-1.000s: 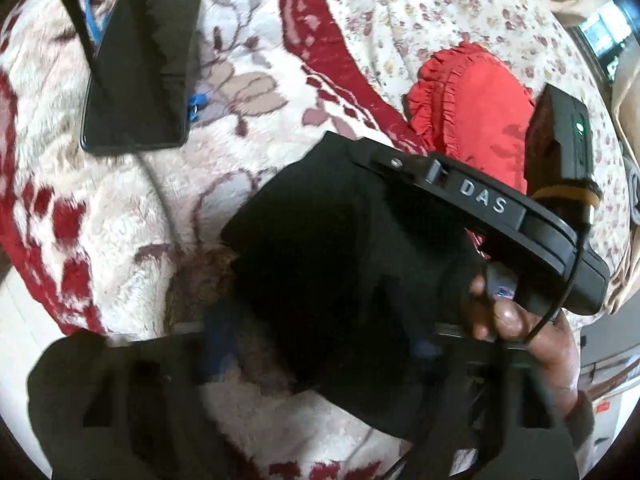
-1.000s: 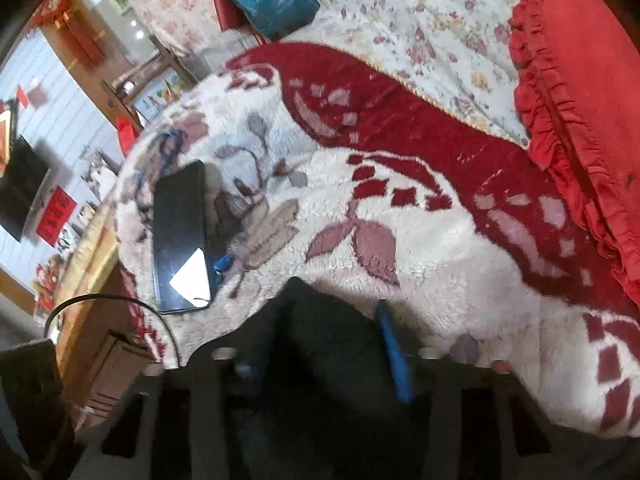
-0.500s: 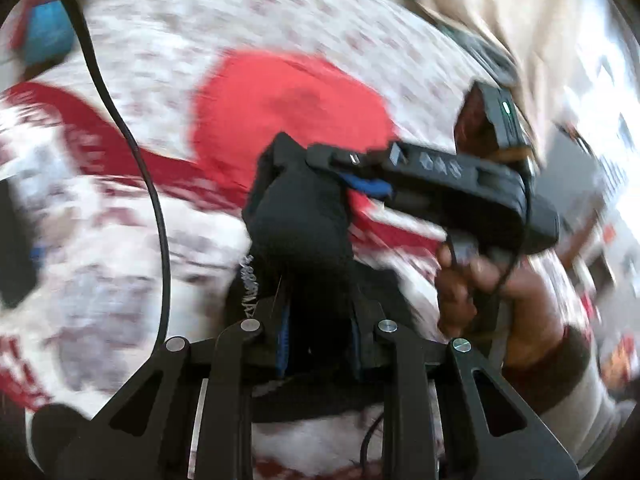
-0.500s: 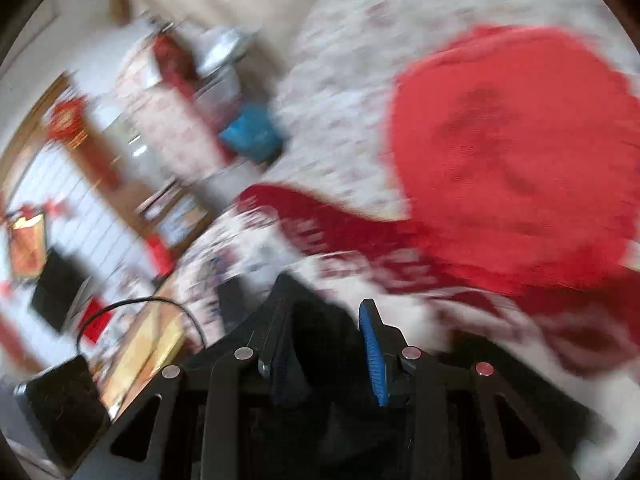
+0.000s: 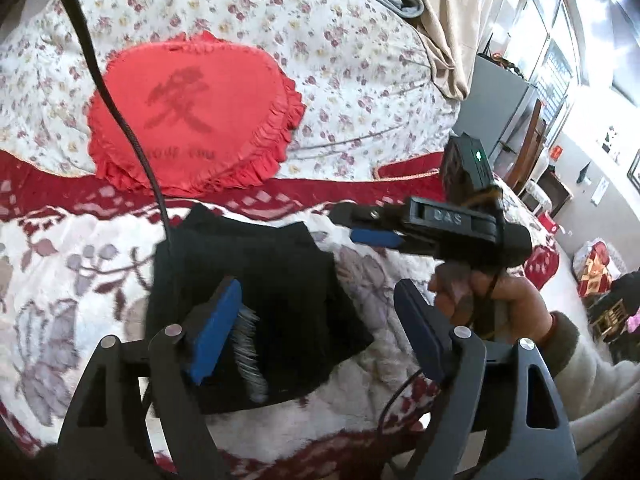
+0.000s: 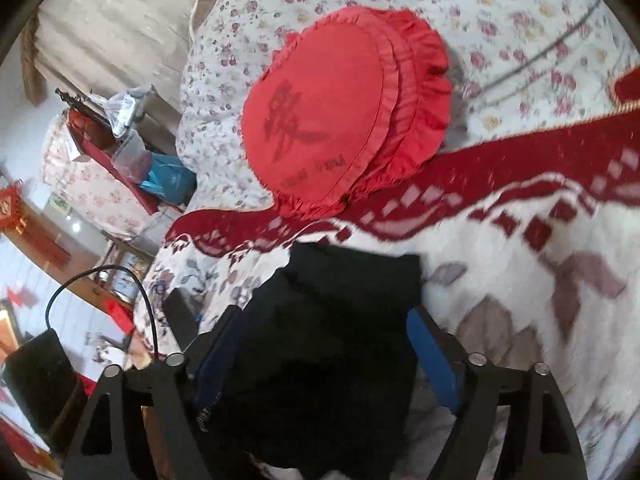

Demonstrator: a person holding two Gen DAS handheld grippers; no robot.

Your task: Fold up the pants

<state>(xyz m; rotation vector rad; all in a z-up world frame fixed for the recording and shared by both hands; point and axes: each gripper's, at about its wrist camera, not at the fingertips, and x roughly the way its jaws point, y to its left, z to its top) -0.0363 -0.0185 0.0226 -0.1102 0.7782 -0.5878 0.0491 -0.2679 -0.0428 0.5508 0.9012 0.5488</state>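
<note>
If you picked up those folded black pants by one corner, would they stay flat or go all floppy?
Probably floppy: the black pants are soft cloth with sagging edges, so the fold would likely fall open. They look light, lying flat on the fluffy blanket. They shouldn't slip much, since the fuzzy blanket likely grips them.

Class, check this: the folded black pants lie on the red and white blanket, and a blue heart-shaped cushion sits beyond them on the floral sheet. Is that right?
Not quite: the cushion is red, not blue. The left wrist view shows it plainly, with dark writing on its face. The rest holds: the folded black pants lie on the red and white blanket, and the cushion sits beyond them on the floral sheet.
</note>
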